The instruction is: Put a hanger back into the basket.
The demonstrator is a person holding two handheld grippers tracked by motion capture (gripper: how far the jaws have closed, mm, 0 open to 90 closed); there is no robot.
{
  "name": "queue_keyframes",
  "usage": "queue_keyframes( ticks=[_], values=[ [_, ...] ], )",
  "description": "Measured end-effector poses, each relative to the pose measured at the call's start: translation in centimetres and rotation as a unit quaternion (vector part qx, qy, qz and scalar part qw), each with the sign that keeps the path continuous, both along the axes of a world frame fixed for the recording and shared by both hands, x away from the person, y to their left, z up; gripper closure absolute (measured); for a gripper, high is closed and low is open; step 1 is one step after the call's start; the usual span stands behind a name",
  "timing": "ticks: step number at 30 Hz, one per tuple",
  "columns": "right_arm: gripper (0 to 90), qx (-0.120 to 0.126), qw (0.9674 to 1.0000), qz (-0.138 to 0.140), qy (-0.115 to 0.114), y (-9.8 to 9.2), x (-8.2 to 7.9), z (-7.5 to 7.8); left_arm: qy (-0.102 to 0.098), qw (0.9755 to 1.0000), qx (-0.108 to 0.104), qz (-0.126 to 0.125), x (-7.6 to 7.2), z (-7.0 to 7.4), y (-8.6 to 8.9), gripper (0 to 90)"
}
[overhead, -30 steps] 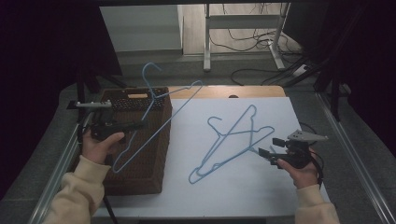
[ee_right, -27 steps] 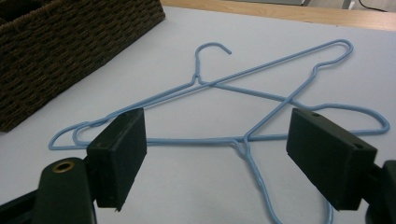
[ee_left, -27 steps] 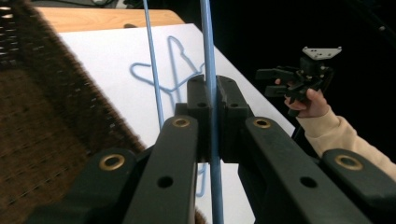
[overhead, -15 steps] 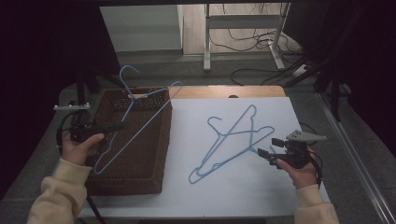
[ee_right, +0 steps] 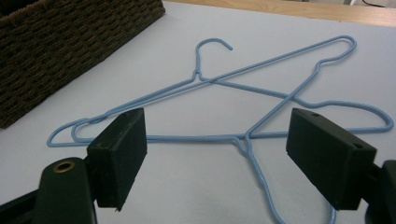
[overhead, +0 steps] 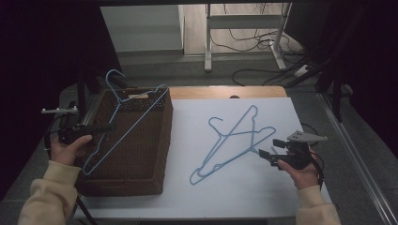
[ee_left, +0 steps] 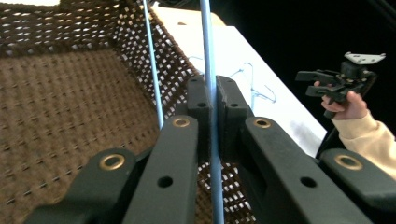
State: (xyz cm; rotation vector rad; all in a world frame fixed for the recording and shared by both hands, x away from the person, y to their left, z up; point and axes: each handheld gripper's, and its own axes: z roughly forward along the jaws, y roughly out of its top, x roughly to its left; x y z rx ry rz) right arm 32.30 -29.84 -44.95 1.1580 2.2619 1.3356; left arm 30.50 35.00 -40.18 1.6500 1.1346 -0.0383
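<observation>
**Left jaws clamped on a blue hanger over the basket, right jaws wide apart by the two on the table**

High view: the left gripper (overhead: 94, 128) sits at the left edge of the wicker basket (overhead: 141, 180), its jaws pinched together on the lower wire of a blue hanger (overhead: 126, 124). That hanger leans diagonally across the basket, its hook rising past the far left corner and its long side running to the far right rim. On the white table sheet (overhead: 263, 192), two more blue hangers (overhead: 234, 140) lie crossed over each other, well apart from the basket. The right gripper (overhead: 270, 152) rests just beside their near right end, jaws spread.

Left gripper view: the two black jaws meet with the blue wire squeezed upright between them; a second strand of the same hanger passes just to their left. Below lies the brown woven floor of the basket. Farther off, the other hand holds its gripper above the table's edge.

Right gripper view: the jaws stand far apart with nothing between the pads. The crossed hangers lie flat on the sheet just ahead, one hook pointing away, the other curling down toward the camera. A corner of the basket shows at the upper left.
</observation>
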Motion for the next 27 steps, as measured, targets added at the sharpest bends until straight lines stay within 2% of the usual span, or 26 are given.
queue_keyframes(
  ticks=[5, 6, 13, 14, 19, 20, 27],
  values=[
    [20.6, -0.001, 1.0000, 0.000, 0.000, 0.0, 0.0, 0.0, 0.008, 1.0000, 0.003, 0.002, 0.3, -0.7, 0.3, 86.1],
    [20.7, 0.000, 1.0000, 0.000, 0.001, 0.1, 0.0, 0.0, 0.017, 0.9998, 0.012, 0.001, 0.5, -1.1, 0.3, 86.1],
    [20.6, 0.000, 1.0000, 0.000, 0.001, 0.1, 0.0, 0.0, 0.038, 0.9990, 0.022, 0.004, 1.3, -2.8, 0.8, 86.0],
    [20.6, -0.001, 1.0000, 0.000, 0.001, 0.1, 0.0, 0.0, 0.047, 0.9987, 0.019, 0.004, 1.5, -3.4, 1.0, 86.1],
    [20.6, -0.001, 1.0000, 0.000, 0.001, 0.1, 0.0, 0.0, 0.062, 0.9978, 0.022, 0.007, 1.9, -4.4, 1.3, 86.0],
    [20.6, -0.002, 1.0000, 0.000, 0.000, 0.1, 0.0, 0.0, 0.066, 0.9972, 0.035, 0.005, 2.1, -4.7, 1.2, 85.9],
    [20.6, -0.004, 1.0000, 0.000, 0.001, 0.1, 0.0, -0.1, 0.077, 0.9960, 0.045, 0.008, 2.5, -5.6, 1.0, 85.7]
  ],
)
